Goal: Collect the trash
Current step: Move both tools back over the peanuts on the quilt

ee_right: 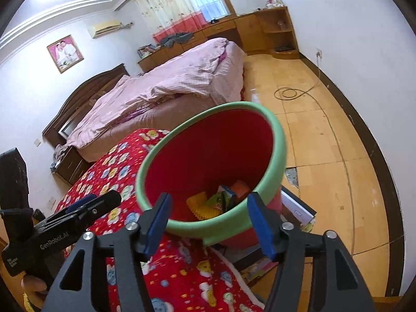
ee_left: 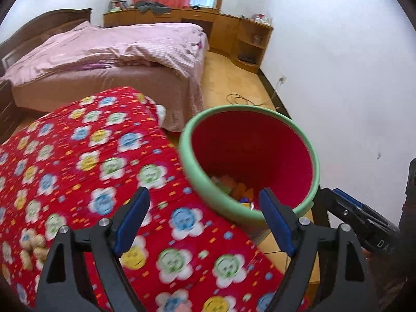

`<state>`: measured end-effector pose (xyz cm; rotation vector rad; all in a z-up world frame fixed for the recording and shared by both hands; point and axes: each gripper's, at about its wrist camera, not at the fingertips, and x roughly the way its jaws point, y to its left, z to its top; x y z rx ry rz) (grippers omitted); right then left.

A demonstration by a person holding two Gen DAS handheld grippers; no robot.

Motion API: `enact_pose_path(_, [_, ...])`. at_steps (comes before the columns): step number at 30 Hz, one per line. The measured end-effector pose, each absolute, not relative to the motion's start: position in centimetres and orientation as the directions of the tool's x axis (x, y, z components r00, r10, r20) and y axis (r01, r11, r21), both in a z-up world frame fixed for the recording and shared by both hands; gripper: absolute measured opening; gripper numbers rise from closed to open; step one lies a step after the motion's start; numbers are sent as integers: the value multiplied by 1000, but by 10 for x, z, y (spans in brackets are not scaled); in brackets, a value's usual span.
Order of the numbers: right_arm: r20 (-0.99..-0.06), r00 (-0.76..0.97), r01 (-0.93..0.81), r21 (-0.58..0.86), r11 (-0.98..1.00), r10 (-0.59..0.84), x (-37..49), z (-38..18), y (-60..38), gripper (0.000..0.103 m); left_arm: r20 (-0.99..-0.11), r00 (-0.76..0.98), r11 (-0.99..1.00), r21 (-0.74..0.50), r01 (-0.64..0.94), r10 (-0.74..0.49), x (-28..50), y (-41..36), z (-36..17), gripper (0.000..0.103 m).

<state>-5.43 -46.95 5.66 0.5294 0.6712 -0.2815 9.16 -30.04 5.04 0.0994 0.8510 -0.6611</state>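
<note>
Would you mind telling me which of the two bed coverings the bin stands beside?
The red flower-print quilt, right against the green-rimmed bin. The plain pink cover lies on the bed farther back.

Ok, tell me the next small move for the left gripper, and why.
Probably swing the left gripper down and left toward the pale crumpled bits on the red flowered quilt. Its jaws stand open with nothing between them, the right gripper is empty too, and the green-rimmed bin already holds several pieces. Those bits look like the nearest trash left, though they are blurred.
</note>
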Motion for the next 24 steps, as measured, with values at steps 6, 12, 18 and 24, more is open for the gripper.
enact_pose_path(6, [-633,773,351,370,860,-43,-51,66,-436,74,-715,530,849,-171,500,-456,79,-249,61,85])
enact_pose_path(12, [-615,788,280,358,891,0,-46,76,-392,81,-705,591,900,-159,407,-392,67,-200,70,85])
enact_pose_path(18, [-602,797,215,339,916,36,-44,81,-348,84,-690,652,941,-139,308,-315,53,-150,74,85])
enact_pose_path(24, [-587,807,147,299,943,60,-43,79,-306,86,-667,702,966,-123,225,-249,38,-111,74,85])
